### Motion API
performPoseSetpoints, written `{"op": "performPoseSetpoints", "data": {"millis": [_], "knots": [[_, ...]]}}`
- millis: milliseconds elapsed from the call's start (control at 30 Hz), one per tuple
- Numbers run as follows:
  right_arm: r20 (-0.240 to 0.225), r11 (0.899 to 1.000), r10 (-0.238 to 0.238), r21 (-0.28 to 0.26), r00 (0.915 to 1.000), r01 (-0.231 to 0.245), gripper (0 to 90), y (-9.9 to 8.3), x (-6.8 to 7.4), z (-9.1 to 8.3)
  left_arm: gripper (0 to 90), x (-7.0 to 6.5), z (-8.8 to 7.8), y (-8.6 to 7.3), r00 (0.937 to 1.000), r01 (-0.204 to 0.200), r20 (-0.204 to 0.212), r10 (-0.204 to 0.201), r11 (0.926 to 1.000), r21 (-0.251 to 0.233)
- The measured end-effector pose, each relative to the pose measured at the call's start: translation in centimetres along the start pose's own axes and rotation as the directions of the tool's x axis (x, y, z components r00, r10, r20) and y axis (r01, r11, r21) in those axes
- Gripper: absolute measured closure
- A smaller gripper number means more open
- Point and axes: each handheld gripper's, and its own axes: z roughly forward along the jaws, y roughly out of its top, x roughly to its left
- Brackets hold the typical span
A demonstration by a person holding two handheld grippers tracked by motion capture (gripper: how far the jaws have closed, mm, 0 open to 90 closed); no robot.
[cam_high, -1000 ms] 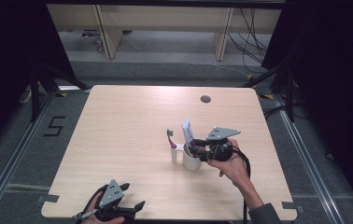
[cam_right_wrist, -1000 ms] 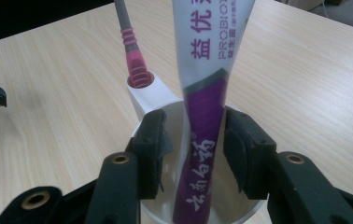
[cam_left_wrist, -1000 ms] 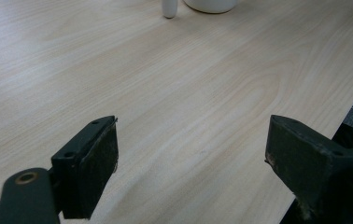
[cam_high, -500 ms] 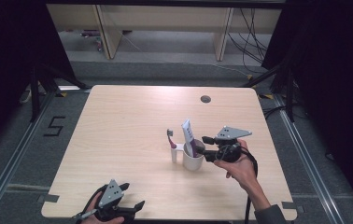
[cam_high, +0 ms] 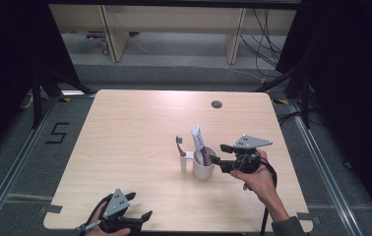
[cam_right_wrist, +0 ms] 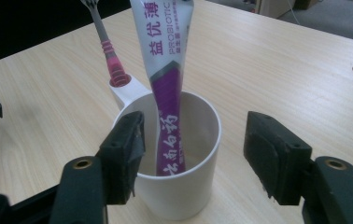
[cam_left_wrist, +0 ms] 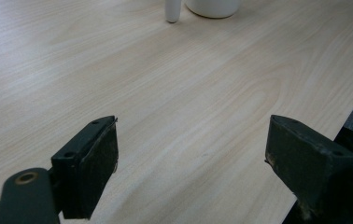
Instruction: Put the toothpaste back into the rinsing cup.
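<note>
Right gripper (cam_right_wrist: pixel 193 154) has just been opening — its jaws stand spread beside the white cup (cam_right_wrist: pixel 179 158), near mid-table, toothpaste tube (cam_right_wrist: pixel 165 70) upright inside. Left gripper (cam_left_wrist: pixel 191 163) hovers spread at the near edge.

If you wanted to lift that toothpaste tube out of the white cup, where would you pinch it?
Probably from above, on the flat upper end of the toothpaste tube. It stands nearly upright in the cup, leaning slightly, with its lower end inside, so only the part above the rim is free. Close across its thin, flat faces, keeping clear of the toothbrush beside it.
</note>
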Motion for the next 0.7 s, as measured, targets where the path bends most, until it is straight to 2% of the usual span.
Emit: {"op": "performPoseSetpoints", "data": {"millis": [33, 67, 133, 200, 233, 267, 333, 367, 400, 467, 500, 533, 567, 600, 633, 667, 700], "knots": [[-0.008, 0.999, 0.035, 0.004, 0.9994, -0.035, 38.3, -0.1, 0.2, 0.0, 16.5, 0.0, 0.0, 0.0, 1.0000, -0.001, -0.001, 0.001, 1.0000, 0.002], [-0.015, 1.000, 0.020, 0.002, 0.9997, -0.020, 37.6, -0.1, 0.0, -0.1, 16.5, 0.0, 0.0, 0.0, 1.0000, 0.000, -0.001, 0.000, 1.0000, 0.003], [-0.018, 0.999, 0.040, -0.002, 0.9991, -0.040, 36.3, -0.2, 0.0, -0.3, 16.5, 0.0, 0.0, 0.0, 1.0000, -0.001, 0.000, 0.001, 1.0000, 0.003], [-0.016, 1.000, 0.031, -0.001, 0.9994, -0.031, 35.6, -0.2, -0.2, -0.6, 16.4, 0.0, 0.0, 0.0, 1.0000, -0.005, 0.000, 0.005, 0.9999, 0.013], [-0.012, 0.999, 0.042, 0.001, 0.9990, -0.042, 35.4, -0.3, -0.2, -0.8, 16.4, 0.0, 0.1, 0.0, 1.0000, -0.003, -0.001, 0.003, 0.9999, 0.015], [-0.005, 1.000, 0.030, 0.001, 0.9995, -0.030, 35.4, -0.3, -0.4, -1.0, 16.5, -0.1, 0.1, 0.0, 1.0000, 0.001, -0.001, -0.001, 1.0000, 0.009], [-0.006, 0.998, 0.060, 0.003, 0.9982, -0.060, 35.0, -0.5, -0.3, -1.3, 16.4, 0.0, 0.0, 0.1, 1.0000, -0.007, 0.002, 0.007, 0.9999, 0.011], [-0.001, 0.999, 0.038, -0.009, 0.9993, -0.038, 34.7, -0.6, -0.5, -1.3, 16.4, -0.2, 0.0, 0.1, 1.0000, 0.010, -0.002, -0.010, 1.0000, 0.000], [0.008, 1.000, 0.023, -0.009, 0.9997, -0.023, 34.3, -0.7, -0.7, -1.5, 16.4, -0.2, 0.0, 0.1, 1.0000, 0.007, -0.002, -0.007, 1.0000, 0.002], [0.010, 0.997, 0.078, 0.005, 0.9969, -0.078, 33.5, -0.9, -0.6, -1.8, 16.4, -0.2, 0.0, 0.1, 1.0000, 0.003, 0.001, -0.003, 1.0000, 0.002], [0.019, 0.997, 0.071, -0.010, 0.9973, -0.070, 33.5, -1.0, -0.7, -1.9, 16.4, -0.2, 0.1, 0.1, 1.0000, 0.005, 0.001, -0.005, 1.0000, 0.001], [0.011, 0.999, 0.044, -0.012, 0.9990, -0.043, 33.0, -1.1, -0.9, -1.9, 16.4, -0.2, 0.0, 0.1, 1.0000, -0.003, 0.001, 0.003, 1.0000, 0.005], [0.004, 0.997, 0.082, -0.010, 0.9967, -0.082, 32.6, -1.2, -0.7, -2.0, 16.4, -0.2, 0.0, 0.1, 1.0000, 0.000, 0.001, 0.000, 1.0000, 0.002], [0.003, 0.996, 0.084, -0.004, 0.9965, -0.084, 32.4, -1.2, -0.7, -2.1, 16.4, -0.2, 0.0, 0.1, 1.0000, 0.001, -0.001, -0.001, 1.0000, 0.004], [0.018, 0.999, 0.049, -0.013, 0.9986, -0.049, 32.2, -1.3, -0.9, -2.2, 16.4, -0.1, 0.0, 0.1, 1.0000, 0.002, -0.007, -0.002, 1.0000, 0.005], [0.011, 0.997, 0.075, 0.000, 0.9971, -0.075, 31.7, -1.3, -0.7, -2.2, 16.4, -0.1, 0.0, 0.1, 0.9999, 0.008, -0.010, -0.008, 1.0000, 0.001], [0.018, 0.999, 0.054, -0.003, 0.9983, -0.054, 31.2, -1.4, -0.9, -2.3, 16.4, 0.0, -0.1, 0.1, 1.0000, 0.000, -0.009, 0.000, 1.0000, 0.008]]}}
